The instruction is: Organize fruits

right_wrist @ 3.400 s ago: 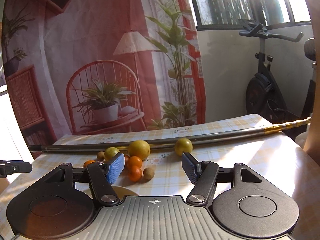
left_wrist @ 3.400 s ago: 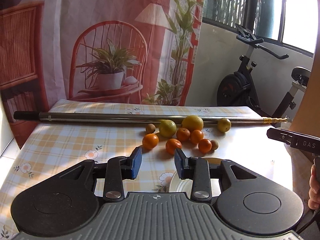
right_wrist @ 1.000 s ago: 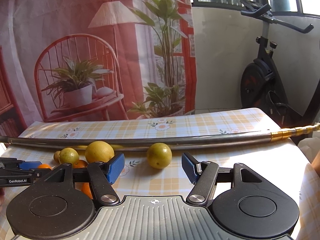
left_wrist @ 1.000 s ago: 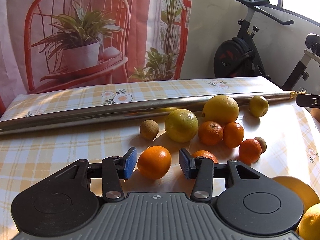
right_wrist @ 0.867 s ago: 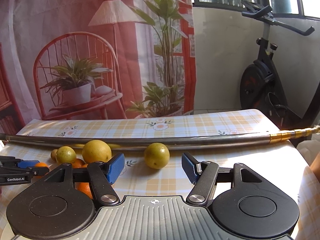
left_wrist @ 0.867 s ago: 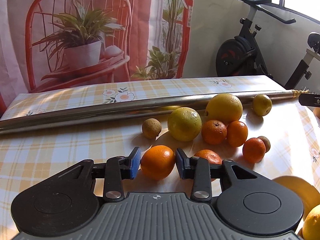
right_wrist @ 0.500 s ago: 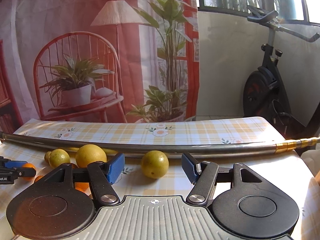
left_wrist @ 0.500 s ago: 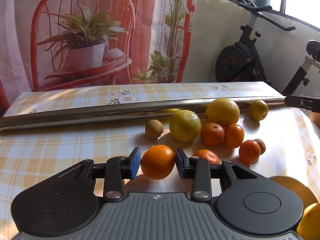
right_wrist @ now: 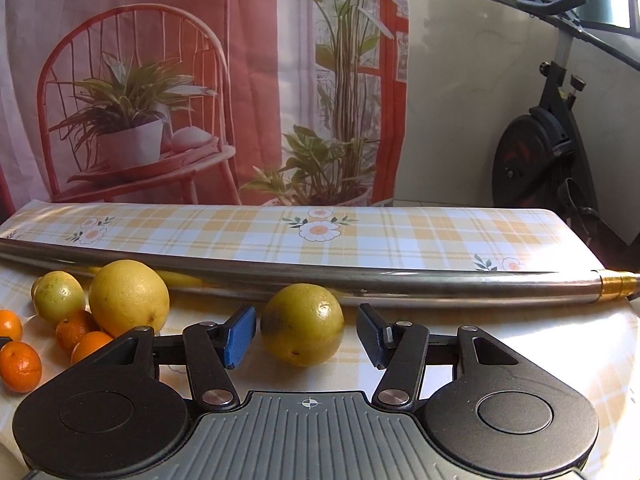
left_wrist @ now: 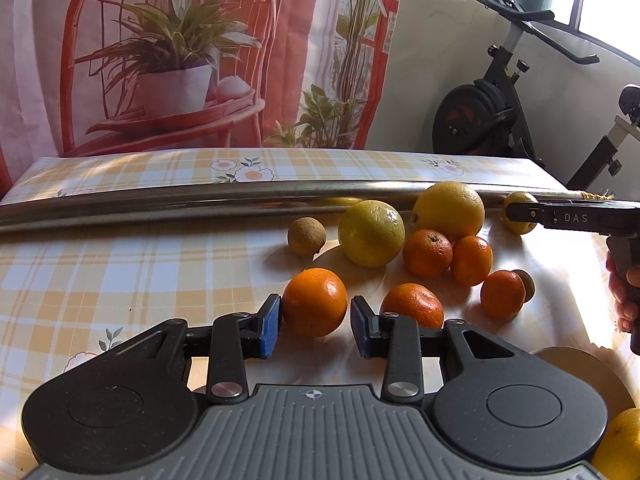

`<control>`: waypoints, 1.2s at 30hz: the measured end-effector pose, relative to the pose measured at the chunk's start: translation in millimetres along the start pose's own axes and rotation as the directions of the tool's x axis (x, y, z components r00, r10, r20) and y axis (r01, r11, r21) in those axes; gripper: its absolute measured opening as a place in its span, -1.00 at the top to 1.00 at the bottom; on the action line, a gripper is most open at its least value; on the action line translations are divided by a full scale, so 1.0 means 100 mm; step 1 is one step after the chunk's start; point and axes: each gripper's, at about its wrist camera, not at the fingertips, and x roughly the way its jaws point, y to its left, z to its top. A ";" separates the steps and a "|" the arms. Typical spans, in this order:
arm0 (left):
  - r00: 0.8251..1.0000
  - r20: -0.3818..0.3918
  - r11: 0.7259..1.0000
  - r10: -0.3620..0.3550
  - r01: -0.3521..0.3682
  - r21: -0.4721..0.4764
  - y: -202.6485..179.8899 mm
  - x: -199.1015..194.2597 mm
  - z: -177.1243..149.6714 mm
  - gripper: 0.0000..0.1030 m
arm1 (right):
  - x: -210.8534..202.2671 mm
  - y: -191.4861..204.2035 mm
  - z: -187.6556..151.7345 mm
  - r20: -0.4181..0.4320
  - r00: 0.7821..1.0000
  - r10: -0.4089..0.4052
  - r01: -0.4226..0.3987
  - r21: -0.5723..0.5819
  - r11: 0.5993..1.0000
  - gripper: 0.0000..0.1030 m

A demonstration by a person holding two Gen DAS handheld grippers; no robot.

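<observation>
On the surface (left_wrist: 120, 264), the left claw (left_wrist: 314, 325) grips an orange (left_wrist: 314, 301) by its sides; the right claw (right_wrist: 306, 334) gapes around a lemon (right_wrist: 302, 324) beside the pole (right_wrist: 360, 280). Round fruit may roll away if nudged.

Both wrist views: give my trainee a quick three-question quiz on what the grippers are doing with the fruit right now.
1. True or false: the left gripper is shut on an orange.
2. Which fruit sits between the open fingers of the right gripper? A) yellow citrus B) small brown fruit C) tangerine
3. Fill in: behind the fruit, a long metal ____ lies across the table.

Key: 1 true; 2 A; 3 pole.
</observation>
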 end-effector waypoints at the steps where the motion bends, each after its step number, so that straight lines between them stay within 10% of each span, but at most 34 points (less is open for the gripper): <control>1: 1.000 0.000 1.000 -0.001 0.001 0.003 0.00 0.00 -0.01 0.23 | 0.02 -0.01 -0.01 -0.002 1.000 0.007 -0.007 0.001 1.000 0.12; 20: 1.000 0.030 1.000 0.008 -0.008 -0.020 -0.03 -0.17 -0.02 0.28 | -0.01 -0.05 0.00 -0.021 1.000 0.010 -0.008 0.054 0.999 0.18; 36: 0.998 0.057 1.000 -0.020 0.021 -0.007 -0.18 -0.62 -0.10 0.28 | -0.93 -0.19 -0.14 0.065 0.991 0.117 -0.130 0.249 0.960 0.18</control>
